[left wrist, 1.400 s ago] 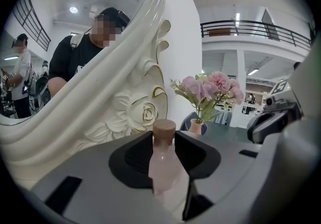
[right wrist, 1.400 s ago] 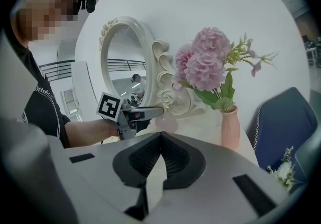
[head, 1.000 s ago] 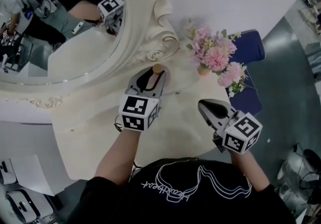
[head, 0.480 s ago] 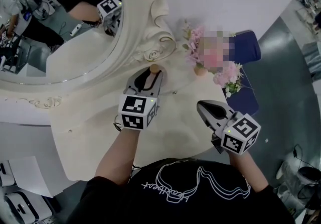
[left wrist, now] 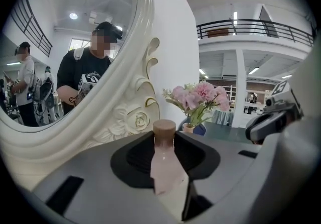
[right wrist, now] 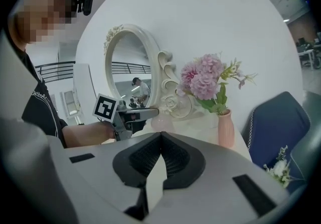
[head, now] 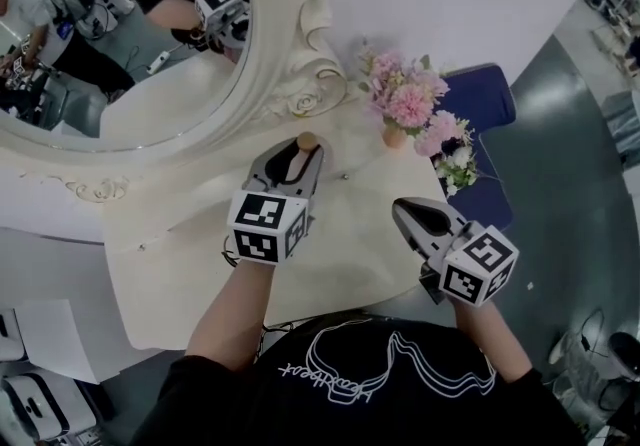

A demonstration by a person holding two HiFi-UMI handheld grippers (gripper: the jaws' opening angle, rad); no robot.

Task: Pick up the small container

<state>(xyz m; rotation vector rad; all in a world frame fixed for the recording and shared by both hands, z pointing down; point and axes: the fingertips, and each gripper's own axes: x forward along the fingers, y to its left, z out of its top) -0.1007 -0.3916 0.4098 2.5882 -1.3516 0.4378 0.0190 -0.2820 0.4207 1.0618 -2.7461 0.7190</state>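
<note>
The small container (head: 307,142) is a pale pink bottle with a tan cap. It stands upright near the foot of the mirror. My left gripper (head: 299,150) is shut on it, and in the left gripper view the bottle (left wrist: 164,163) fills the gap between the dark pads (left wrist: 198,156), cap upward. In the right gripper view, the left gripper (right wrist: 133,115) reaches toward the mirror base. My right gripper (head: 411,215) hovers over the table's near right edge, shut and holding nothing, its pads (right wrist: 173,155) meeting at the front.
An ornate cream mirror (head: 288,44) leans at the back of the cream table (head: 190,244). A pink vase of pink flowers (head: 402,104) stands just right of the container. A blue chair (head: 482,99) sits beyond the table's right edge.
The head view has shifted slightly. Both grippers keep nearly the same places, and the left one still grips the bottle.
</note>
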